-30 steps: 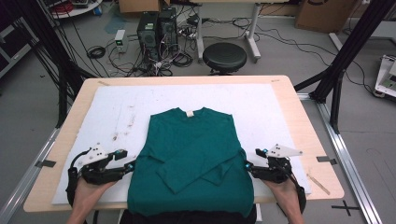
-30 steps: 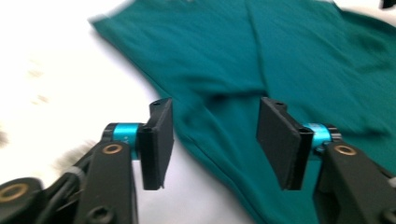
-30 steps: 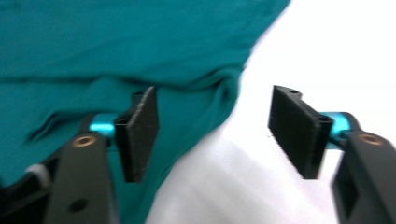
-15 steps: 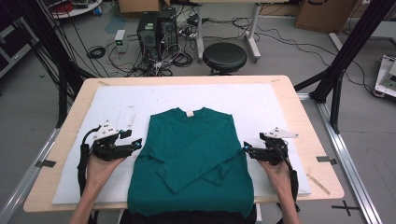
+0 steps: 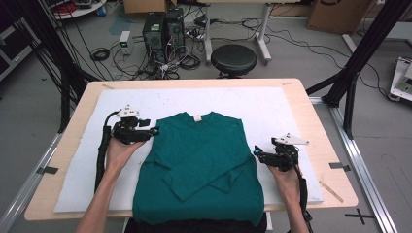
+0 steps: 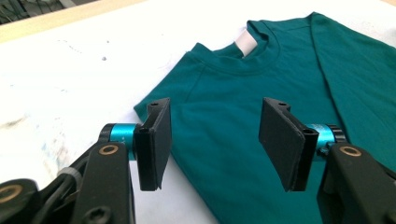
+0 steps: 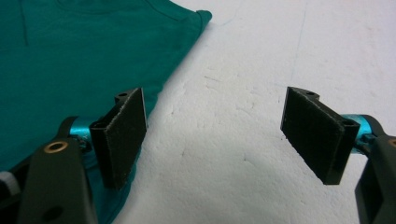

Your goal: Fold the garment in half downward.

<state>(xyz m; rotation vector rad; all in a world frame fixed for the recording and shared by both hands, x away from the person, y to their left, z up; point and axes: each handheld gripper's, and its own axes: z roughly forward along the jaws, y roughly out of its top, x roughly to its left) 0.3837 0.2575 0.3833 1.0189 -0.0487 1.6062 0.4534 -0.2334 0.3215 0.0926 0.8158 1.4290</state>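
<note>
Nearest, the right gripper (image 5: pixel 256 153) hovers just off the right edge of the green shirt (image 5: pixel 201 165), jaws wide with nothing between them. Spread on the white mat (image 5: pixel 272 109), the shirt runs lengthwise away from the person. Farther up, the left gripper (image 5: pixel 156 131) points at its left shoulder, its empty jaws just narrowed, still apart.

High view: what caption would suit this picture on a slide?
Two open hand-held grippers, left and right, flank a green long-sleeved shirt with sleeves folded across, on a white mat.
</note>
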